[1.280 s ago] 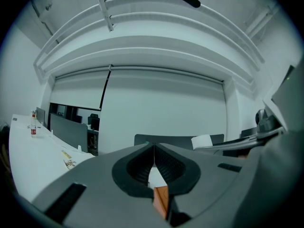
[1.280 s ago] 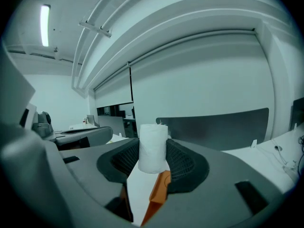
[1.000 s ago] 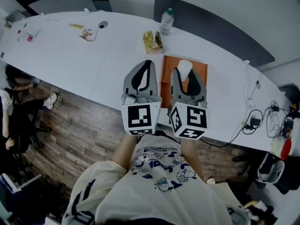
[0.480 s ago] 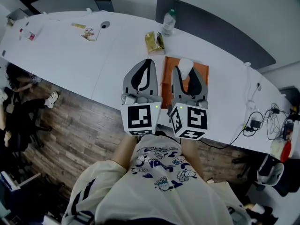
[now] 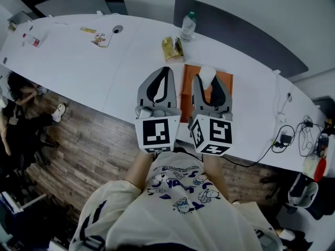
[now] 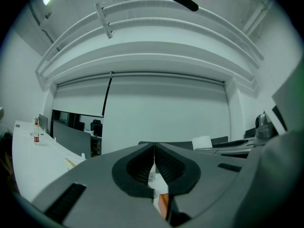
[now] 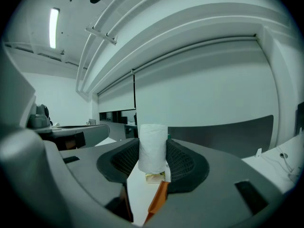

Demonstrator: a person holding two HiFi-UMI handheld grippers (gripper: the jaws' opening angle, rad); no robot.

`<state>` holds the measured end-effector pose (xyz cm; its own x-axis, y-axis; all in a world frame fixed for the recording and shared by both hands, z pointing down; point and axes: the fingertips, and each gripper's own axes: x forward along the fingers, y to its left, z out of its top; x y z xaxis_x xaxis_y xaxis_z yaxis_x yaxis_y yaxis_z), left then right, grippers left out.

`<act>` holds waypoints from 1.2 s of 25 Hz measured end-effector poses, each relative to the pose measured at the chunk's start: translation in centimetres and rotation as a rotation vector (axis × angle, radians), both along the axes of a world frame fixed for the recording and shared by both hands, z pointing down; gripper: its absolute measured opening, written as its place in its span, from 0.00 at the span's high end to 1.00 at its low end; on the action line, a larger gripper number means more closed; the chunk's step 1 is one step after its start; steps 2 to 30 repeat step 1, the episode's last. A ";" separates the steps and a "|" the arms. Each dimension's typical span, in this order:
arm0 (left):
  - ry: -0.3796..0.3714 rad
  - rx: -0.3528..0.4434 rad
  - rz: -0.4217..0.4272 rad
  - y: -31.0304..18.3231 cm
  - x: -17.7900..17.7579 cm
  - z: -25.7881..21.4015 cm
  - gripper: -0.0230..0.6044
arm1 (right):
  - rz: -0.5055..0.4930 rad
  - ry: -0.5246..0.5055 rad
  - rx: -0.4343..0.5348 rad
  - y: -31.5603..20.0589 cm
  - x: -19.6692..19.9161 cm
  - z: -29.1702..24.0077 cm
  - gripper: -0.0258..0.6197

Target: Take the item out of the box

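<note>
**A:** Where is the white roll (image 5: 207, 73)?

**B:** At the 12 o'clock end of the orange box (image 5: 186, 86), upright and pinched by the right gripper (image 5: 208, 80).

**A:** Best way out?

**B:** I'd lift it straight up, keeping it upright and the squeeze light. The left gripper (image 5: 166, 70) is at the box's 9 o'clock with its jaws pressed together, and it could steady the box.

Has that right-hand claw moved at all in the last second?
No. The right gripper sits at the same spot over the orange box, closed on the white roll.
</note>
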<state>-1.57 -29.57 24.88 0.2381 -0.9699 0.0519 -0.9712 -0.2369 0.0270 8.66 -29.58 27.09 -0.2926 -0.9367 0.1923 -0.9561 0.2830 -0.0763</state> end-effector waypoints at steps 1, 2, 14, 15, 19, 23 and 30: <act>-0.001 0.000 -0.001 0.0 0.0 0.0 0.93 | 0.000 0.001 0.000 0.0 0.1 0.0 0.67; -0.001 0.000 -0.001 0.0 0.0 0.0 0.93 | 0.000 0.001 0.000 0.0 0.1 0.0 0.67; -0.001 0.000 -0.001 0.0 0.0 0.0 0.93 | 0.000 0.001 0.000 0.0 0.1 0.0 0.67; -0.001 0.000 -0.001 0.0 0.0 0.0 0.93 | 0.000 0.001 0.000 0.0 0.1 0.0 0.67; -0.001 0.000 -0.001 0.0 0.0 0.0 0.93 | 0.000 0.001 0.000 0.0 0.1 0.0 0.67; -0.001 0.000 -0.001 0.0 0.0 0.0 0.93 | 0.000 0.001 0.000 0.0 0.1 0.0 0.67; -0.001 0.000 -0.001 0.0 0.0 0.0 0.93 | 0.000 0.001 0.000 0.0 0.1 0.0 0.67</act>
